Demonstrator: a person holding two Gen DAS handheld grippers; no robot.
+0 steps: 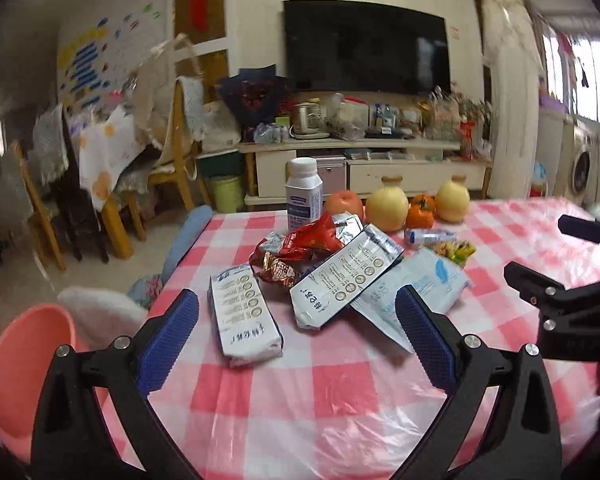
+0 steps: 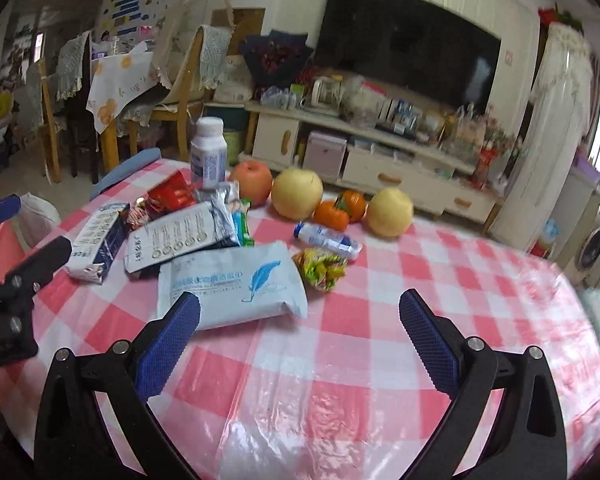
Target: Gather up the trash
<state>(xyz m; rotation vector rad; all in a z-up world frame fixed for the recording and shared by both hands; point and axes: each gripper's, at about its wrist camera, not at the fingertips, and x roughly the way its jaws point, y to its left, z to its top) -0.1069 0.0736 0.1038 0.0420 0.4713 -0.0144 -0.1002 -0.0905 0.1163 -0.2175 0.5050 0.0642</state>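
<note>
Trash lies on the pink checked tablecloth (image 1: 332,392): a flattened milk carton (image 1: 244,316), a second carton (image 1: 344,280), a red snack wrapper (image 1: 300,248), a pale blue tissue pack (image 2: 232,284), a green-yellow candy wrapper (image 2: 320,268) and a small lying bottle (image 2: 328,240). My left gripper (image 1: 298,320) is open and empty, just short of the cartons. My right gripper (image 2: 300,320) is open and empty, its left finger over the tissue pack's near corner. The right gripper's side shows in the left wrist view (image 1: 556,280).
A pink bin (image 1: 24,368) stands below the table's left edge. An upright white bottle (image 1: 303,194), an apple (image 2: 254,182), two pears (image 2: 296,194) and two oranges (image 2: 332,214) sit at the table's far side. Chairs and a TV cabinet stand beyond.
</note>
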